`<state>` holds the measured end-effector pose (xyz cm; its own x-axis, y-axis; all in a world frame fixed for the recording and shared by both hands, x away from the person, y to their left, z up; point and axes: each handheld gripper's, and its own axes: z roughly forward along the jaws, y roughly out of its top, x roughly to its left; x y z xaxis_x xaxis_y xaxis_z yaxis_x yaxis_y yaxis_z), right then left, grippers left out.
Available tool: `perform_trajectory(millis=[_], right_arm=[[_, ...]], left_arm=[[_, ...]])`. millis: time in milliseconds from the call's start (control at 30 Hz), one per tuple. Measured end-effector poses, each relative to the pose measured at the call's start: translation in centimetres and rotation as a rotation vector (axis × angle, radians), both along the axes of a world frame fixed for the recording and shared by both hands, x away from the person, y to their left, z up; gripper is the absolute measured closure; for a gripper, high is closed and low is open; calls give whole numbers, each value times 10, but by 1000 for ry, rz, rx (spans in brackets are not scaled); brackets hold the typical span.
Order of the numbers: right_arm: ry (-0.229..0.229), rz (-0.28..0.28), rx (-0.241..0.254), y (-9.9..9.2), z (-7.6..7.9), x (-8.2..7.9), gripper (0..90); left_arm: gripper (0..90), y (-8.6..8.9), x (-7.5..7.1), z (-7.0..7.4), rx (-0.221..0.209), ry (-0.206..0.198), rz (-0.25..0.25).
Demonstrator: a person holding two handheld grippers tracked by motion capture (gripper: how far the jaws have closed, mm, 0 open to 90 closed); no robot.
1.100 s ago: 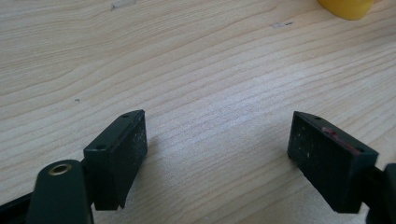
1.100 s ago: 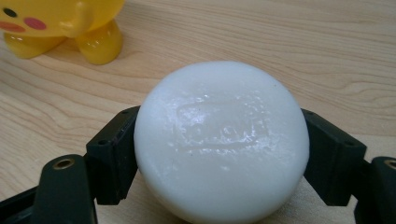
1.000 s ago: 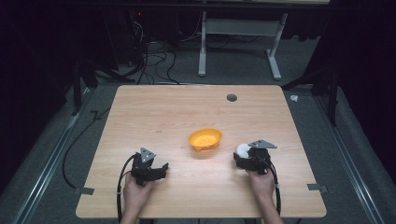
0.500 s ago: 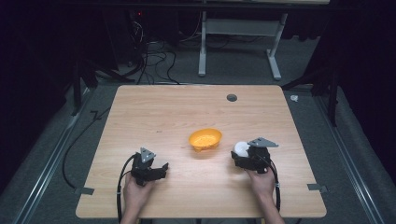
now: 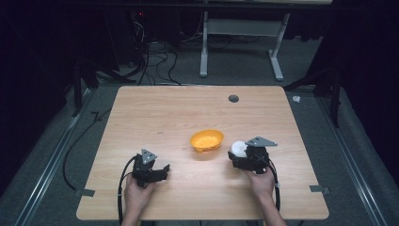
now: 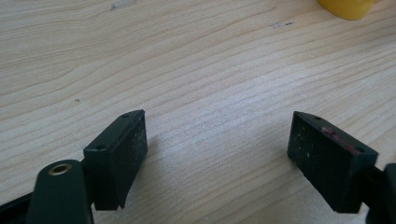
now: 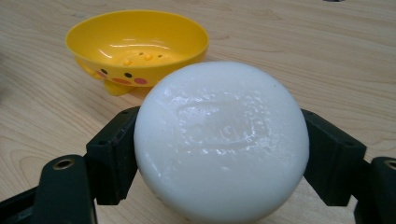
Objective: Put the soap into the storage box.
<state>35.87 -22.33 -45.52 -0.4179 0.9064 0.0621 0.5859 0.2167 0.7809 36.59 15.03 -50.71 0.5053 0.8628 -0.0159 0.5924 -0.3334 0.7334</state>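
Wooden tabletop (image 5: 155,117), light grain, seen from above. 2 hand-held grippers near the front edge, 1 per hand.

Left gripper (image 5: 162,170) toward the front-left part of the tabletop, held by the left hand (image 5: 136,192). Jaws spread wide, nothing between them, bare wood in the gap in the left gripper view (image 6: 217,154). Black cable (image 5: 123,181) looping beside the hand.

Right gripper (image 5: 234,157) toward the front-right part, held by the right hand (image 5: 259,179). Jaws closed on a white round soap bar (image 7: 222,140), smooth, glossy, faint embossing on its face; 1 jaw pressed to each side. Soap (image 5: 238,149) raised off the wood or resting on it: cannot tell. Grey three-cornered plate (image 5: 261,141) on top of this gripper.

Yellow bowl-shaped soap dish (image 5: 206,140) near the tabletop's centre, slightly toward the front, just left of the held soap, apart from it. Small holes in its floor, duck-like face painted on the outer wall (image 7: 116,77). Empty inside.

Dark round grommet hole (image 5: 233,98) near the back edge, right of centre.

Grey carpet floor (image 5: 357,155) around the table; tangled cables (image 5: 155,56) and white desk legs (image 5: 277,52) beyond the back edge.
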Motion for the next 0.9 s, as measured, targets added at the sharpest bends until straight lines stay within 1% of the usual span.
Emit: perform_trajectory(millis=[200, 567, 700, 900], right_arm=[[6, 10, 10, 5, 4, 1, 233], [-5, 43, 26, 15, 15, 3, 233], [-7, 52, 32, 20, 19, 7, 233], [-10, 74, 33, 28, 23, 9, 233]], left_arm=[[202, 0, 0, 0, 0, 0, 0], [202, 0, 0, 0, 0, 0, 0], [203, 0, 0, 0, 0, 0, 0], [203, 0, 0, 0, 0, 0, 0]])
